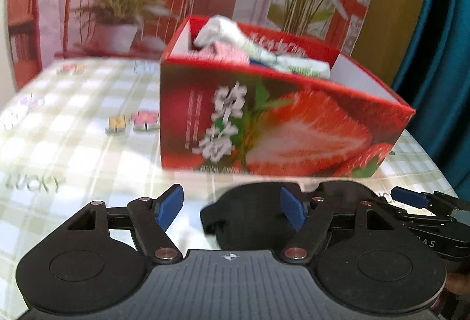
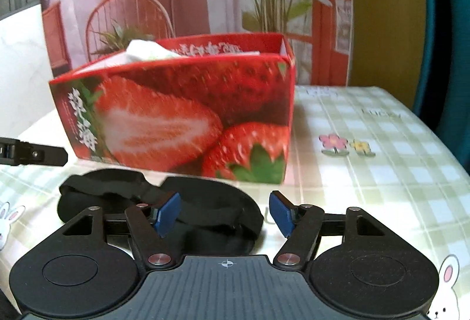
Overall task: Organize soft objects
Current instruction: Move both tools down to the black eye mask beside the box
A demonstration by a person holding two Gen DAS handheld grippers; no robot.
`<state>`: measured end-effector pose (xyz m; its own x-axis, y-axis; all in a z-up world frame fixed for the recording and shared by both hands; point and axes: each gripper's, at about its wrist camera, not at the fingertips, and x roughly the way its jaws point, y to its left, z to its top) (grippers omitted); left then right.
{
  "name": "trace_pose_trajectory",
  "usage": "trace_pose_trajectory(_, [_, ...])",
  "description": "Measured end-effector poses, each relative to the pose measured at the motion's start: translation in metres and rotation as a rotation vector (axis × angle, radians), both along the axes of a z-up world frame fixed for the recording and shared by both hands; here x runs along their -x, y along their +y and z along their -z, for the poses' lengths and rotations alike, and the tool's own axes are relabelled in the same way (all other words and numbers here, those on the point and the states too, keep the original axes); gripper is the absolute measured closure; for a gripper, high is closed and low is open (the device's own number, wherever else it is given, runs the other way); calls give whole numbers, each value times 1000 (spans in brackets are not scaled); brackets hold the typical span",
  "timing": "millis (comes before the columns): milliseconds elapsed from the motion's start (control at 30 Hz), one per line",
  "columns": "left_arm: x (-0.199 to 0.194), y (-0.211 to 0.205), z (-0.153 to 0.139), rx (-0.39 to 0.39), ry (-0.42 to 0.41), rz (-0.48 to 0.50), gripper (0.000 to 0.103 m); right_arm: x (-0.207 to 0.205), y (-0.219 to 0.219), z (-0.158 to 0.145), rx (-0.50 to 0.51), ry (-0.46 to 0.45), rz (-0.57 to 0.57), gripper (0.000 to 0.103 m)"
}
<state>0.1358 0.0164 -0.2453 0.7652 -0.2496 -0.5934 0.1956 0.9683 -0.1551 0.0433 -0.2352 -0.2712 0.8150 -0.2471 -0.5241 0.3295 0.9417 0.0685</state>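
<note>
Left wrist view: the table (image 1: 73, 126), under a green-checked cloth, fills the ground, and on it at about one o'clock stands the open red strawberry box (image 1: 279, 126), already holding soft goods: a white cloth (image 1: 220, 32) heaped at its far left corner over a pink folded one (image 1: 223, 54). Just before the box, at five o'clock from it, lies the black sleep mask (image 2: 182, 202), flat on the cloth with its strap folded across. This looks like the pick-up step for the mask, with the box as its goal. The left gripper (image 1: 232, 209) stands with fingers wide and nothing pressed, the mask's edge beside its right pad. The right gripper (image 2: 224, 211) is likewise wide and empty, the mask's right half lying under the gap. Next, I judge, one gripper must sink onto the mask and close on it.
</note>
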Motion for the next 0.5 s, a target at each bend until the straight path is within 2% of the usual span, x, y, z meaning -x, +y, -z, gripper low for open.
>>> trace_pose_trajectory(267, [-2,-1,12,12,40,26,28,-10,0,15,1,76,2,35])
trace_pose_trajectory(433, [-2,-6,20,-1,52,52,28,-11,5,17,29,84,-9,30])
trace_pose_trajectory(500, [-4,-6,24,9,65,53,28,-13,8,18,50,86,-25,31])
